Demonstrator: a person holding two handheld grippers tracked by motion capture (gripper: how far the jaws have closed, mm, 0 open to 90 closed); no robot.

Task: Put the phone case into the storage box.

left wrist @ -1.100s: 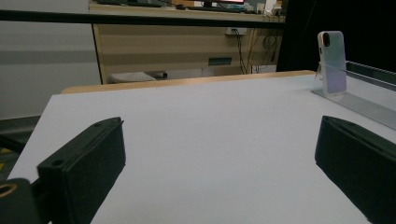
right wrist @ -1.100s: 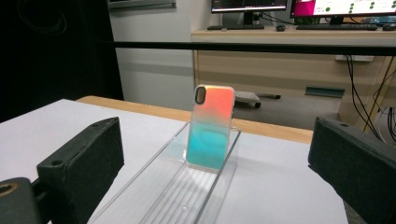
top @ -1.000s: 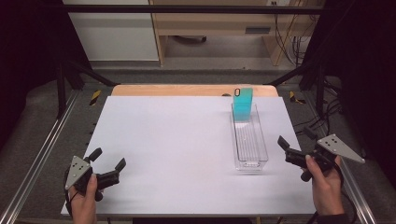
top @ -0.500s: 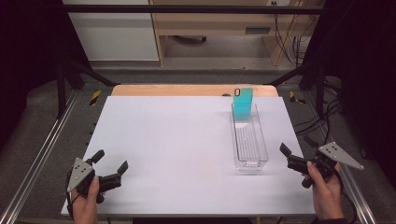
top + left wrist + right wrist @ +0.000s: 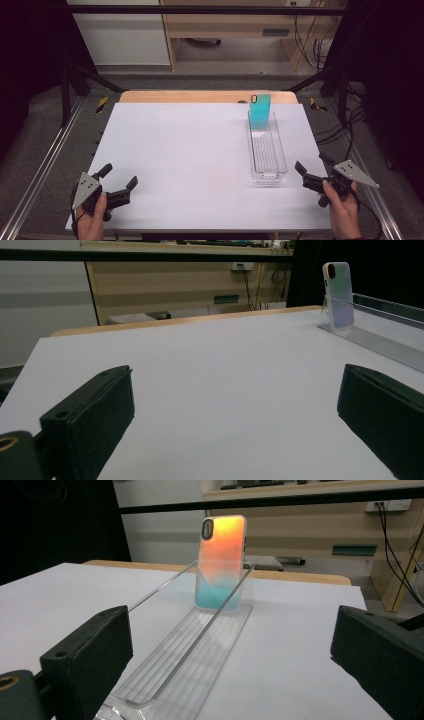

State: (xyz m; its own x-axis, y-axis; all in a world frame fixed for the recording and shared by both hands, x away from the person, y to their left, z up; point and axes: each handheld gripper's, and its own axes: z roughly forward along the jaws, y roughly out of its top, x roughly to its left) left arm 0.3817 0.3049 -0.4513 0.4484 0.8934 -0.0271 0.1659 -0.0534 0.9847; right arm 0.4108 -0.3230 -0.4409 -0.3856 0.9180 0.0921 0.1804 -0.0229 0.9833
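We record one clear plastic tray (image 5: 267, 152), long and narrow, lying on the right half of the white worktop (image 5: 190, 155) with its length running away from the person. Its walls are low and see-through, its floor ribbed lengthwise.

Contents: one phone case (image 5: 260, 112), standing upright at the tray's far end and leaning against the end wall. From above we see it as teal; in the right gripper view it (image 5: 221, 560) shades from orange at the top to teal at the bottom, with a dark camera cutout at the upper left corner. The remaining length of the tray (image 5: 190, 650) holds nothing else.

We note the left gripper (image 5: 118, 181) held near the front left corner of the worktop, jaws spread wide, nothing between them. The right gripper (image 5: 310, 170) sits just beside the tray's near end, off its right side, jaws likewise parted and empty. In the left gripper view the phone case (image 5: 338, 294) stands well apart, far right.
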